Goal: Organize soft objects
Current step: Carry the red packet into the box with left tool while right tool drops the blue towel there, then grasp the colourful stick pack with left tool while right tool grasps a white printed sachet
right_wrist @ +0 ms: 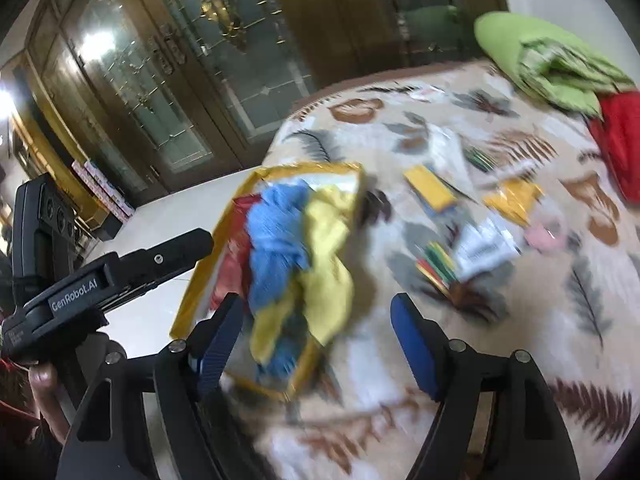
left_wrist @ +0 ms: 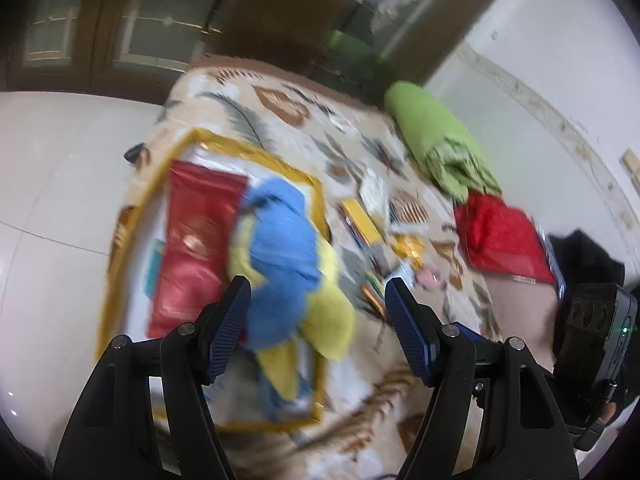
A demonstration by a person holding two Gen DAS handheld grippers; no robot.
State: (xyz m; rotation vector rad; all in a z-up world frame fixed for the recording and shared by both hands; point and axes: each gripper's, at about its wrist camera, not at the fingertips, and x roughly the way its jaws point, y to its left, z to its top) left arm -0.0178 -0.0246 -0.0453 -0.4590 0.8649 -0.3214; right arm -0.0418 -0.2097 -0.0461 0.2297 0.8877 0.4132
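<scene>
A crumpled blue cloth and a yellow cloth lie piled in a shallow yellow-rimmed box on a leaf-patterned blanket. A red packet lies in the box beside them. My left gripper is open and empty just above the pile. In the right wrist view the same blue cloth and yellow cloth sit in the box. My right gripper is open and empty above them. Both views are motion-blurred.
A folded green cloth and a red cloth lie at the blanket's far right. Small packets and a yellow card are scattered mid-blanket. White tiled floor lies to the left, wooden glass doors behind. The left gripper's body shows at left.
</scene>
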